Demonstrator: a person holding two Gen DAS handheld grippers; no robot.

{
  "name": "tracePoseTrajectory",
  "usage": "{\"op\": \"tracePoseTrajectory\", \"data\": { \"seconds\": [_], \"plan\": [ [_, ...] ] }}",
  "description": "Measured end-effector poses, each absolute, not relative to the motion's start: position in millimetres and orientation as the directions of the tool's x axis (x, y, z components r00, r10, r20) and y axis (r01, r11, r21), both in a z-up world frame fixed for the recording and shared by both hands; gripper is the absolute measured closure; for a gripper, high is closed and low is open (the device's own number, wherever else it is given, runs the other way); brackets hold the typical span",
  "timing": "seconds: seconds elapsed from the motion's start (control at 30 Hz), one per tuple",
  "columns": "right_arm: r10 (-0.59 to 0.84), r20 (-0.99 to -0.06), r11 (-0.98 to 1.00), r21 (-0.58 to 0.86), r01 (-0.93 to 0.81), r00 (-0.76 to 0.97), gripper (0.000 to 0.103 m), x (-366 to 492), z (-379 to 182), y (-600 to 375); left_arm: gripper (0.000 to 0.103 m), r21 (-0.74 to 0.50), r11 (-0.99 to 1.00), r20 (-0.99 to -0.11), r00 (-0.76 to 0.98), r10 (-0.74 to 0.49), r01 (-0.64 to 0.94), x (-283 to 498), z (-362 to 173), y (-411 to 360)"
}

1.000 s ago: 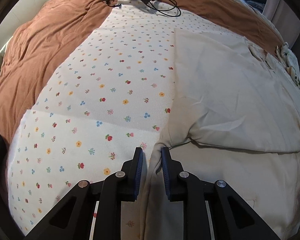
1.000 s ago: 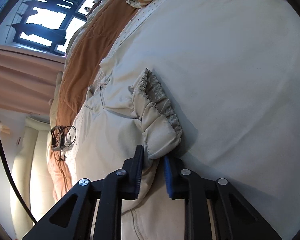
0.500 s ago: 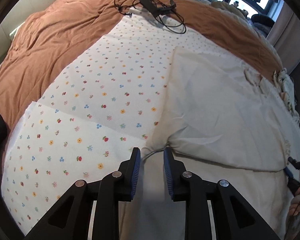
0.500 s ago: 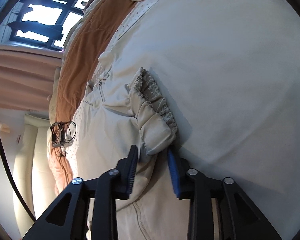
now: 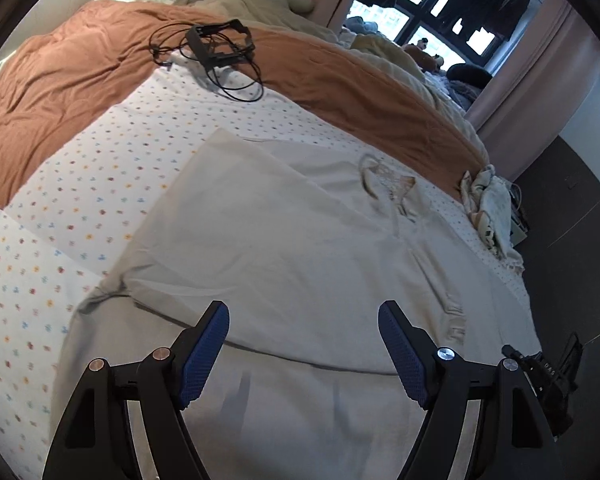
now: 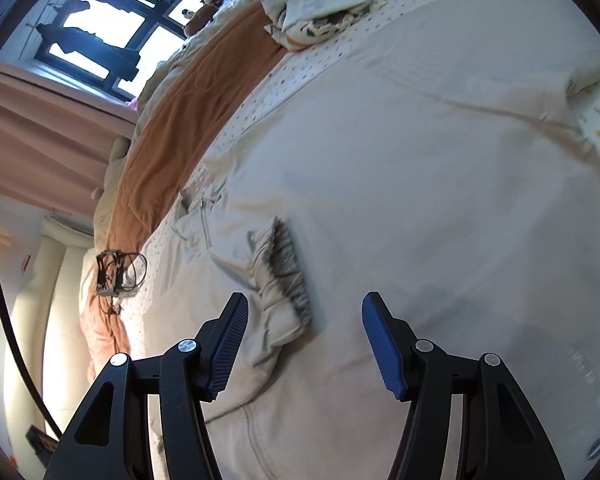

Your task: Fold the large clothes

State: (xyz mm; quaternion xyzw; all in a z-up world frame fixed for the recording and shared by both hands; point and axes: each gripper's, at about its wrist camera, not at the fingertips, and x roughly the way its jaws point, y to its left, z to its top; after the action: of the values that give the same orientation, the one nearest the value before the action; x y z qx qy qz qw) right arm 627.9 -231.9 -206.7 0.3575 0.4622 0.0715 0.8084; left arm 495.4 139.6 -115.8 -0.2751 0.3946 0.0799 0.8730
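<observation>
1. Left wrist view: left gripper (image 5: pixel 303 344) jaws spread wide, nothing between them. They have just been opening, and the cloth edge they pinched a second ago is let go. The cream garment (image 5: pixel 284 248) lies flat across centre frame on the floral sheet (image 5: pixel 80 184), one panel folded over, collar upper right. Black cable bundle (image 5: pixel 220 48) top centre, untouched.
2. Right wrist view: right gripper (image 6: pixel 302 340) jaws also apart, just been opening. The gathered cuff (image 6: pixel 284 280) lies loose between and just above the pads, no longer pinched.
3. Judgement: both sides released, so this fold looks placed; next fold needs fresh grips.
</observation>
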Motion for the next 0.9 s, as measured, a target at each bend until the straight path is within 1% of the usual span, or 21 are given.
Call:
{"op": "tracePoseTrajectory", "data": {
  "seconds": [0.17,0.33,0.37,0.5,0.57,0.7,0.77,0.87,0.9],
  "plan": [
    [0.394,-0.690,0.744,0.628,0.230,0.607,0.043,624,-196,-271,0.025,-0.438,0.838,-0.729,0.674,-0.120,-0.325,515,-119,92],
    [0.340,-0.657,0.734,0.633,0.246,0.673,0.043,621,-188,-317,0.025,-0.478,0.823,-0.717,0.678,-0.162,-0.308,521,-134,60],
    [0.332,-0.650,0.732,0.635,0.247,0.683,0.043,621,-187,-327,0.025,-0.478,0.825,-0.717,0.677,-0.167,-0.302,522,-138,55],
    [0.275,-0.635,0.724,0.631,0.279,0.722,0.043,618,-191,-371,0.025,-0.405,0.871,-0.750,0.646,-0.143,-0.278,528,-151,36],
    [0.253,-0.626,0.712,0.637,0.296,0.738,0.044,615,-192,-392,0.025,-0.424,0.860,-0.751,0.641,-0.159,-0.283,527,-159,36],
    [0.189,-0.616,0.701,0.630,0.334,0.765,0.049,608,-196,-435,0.025,-0.401,0.865,-0.773,0.618,-0.143,-0.301,523,-174,36],
    [0.172,-0.606,0.684,0.641,0.349,0.777,0.051,605,-202,-456,0.025,-0.415,0.854,-0.779,0.608,-0.154,-0.315,520,-180,40],
    [0.147,-0.623,0.673,0.633,0.384,0.768,0.055,603,-213,-480,0.025,-0.419,0.844,-0.781,0.607,-0.147,-0.335,517,-185,46],
    [0.151,-0.628,0.664,0.637,0.392,0.763,0.061,603,-218,-489,0.025,-0.412,0.844,-0.784,0.605,-0.136,-0.343,517,-187,47]
  ]
}}
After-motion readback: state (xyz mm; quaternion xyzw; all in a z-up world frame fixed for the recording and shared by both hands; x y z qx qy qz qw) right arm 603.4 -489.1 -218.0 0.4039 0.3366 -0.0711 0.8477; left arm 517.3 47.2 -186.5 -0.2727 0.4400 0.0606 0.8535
